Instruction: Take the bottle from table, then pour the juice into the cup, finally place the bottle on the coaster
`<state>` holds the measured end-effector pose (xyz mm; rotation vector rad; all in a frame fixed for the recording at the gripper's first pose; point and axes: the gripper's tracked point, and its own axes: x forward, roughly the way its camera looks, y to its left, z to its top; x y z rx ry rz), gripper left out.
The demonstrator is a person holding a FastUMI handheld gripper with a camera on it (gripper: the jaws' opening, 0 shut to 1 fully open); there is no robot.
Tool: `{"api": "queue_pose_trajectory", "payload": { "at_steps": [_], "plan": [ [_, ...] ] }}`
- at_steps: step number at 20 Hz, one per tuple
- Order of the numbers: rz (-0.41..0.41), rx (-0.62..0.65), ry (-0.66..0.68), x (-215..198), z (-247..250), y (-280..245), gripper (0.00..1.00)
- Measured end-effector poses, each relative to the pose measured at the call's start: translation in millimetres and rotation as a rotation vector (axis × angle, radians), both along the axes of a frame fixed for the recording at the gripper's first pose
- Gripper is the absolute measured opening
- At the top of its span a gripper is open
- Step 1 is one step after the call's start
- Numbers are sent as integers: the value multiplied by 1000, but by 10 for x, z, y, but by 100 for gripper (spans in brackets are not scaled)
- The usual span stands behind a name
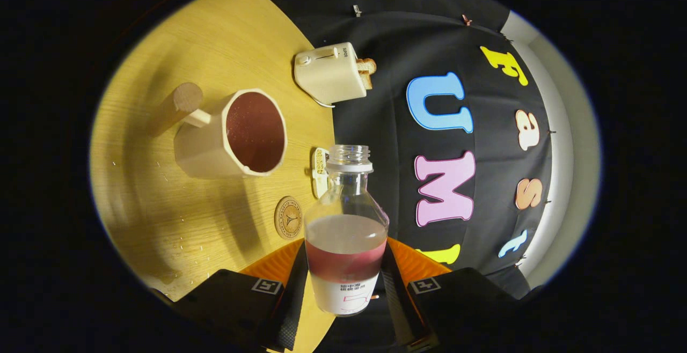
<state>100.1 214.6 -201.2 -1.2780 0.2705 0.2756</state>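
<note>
A cream toaster holding a slice of bread sits on the wooden table, near the table's edge.

The bottle has its base and lower label hidden between the two fingers of the gripper, so where the pads meet it cannot be seen. Just beyond its neck a small pale thing is half hidden — too little shows to say what it is. The coaster bears a mark too small to make out. Far off, the toaster hides most of its bread — only the crusts show. The cup wall hides its bottom.
</note>
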Motion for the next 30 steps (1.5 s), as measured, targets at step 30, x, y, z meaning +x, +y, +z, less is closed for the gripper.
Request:
{"api": "queue_pose_trajectory", "payload": {
  "at_steps": [30],
  "plan": [
    [94, -253, -6, 52, -134, 68, 71]
  ]
}}
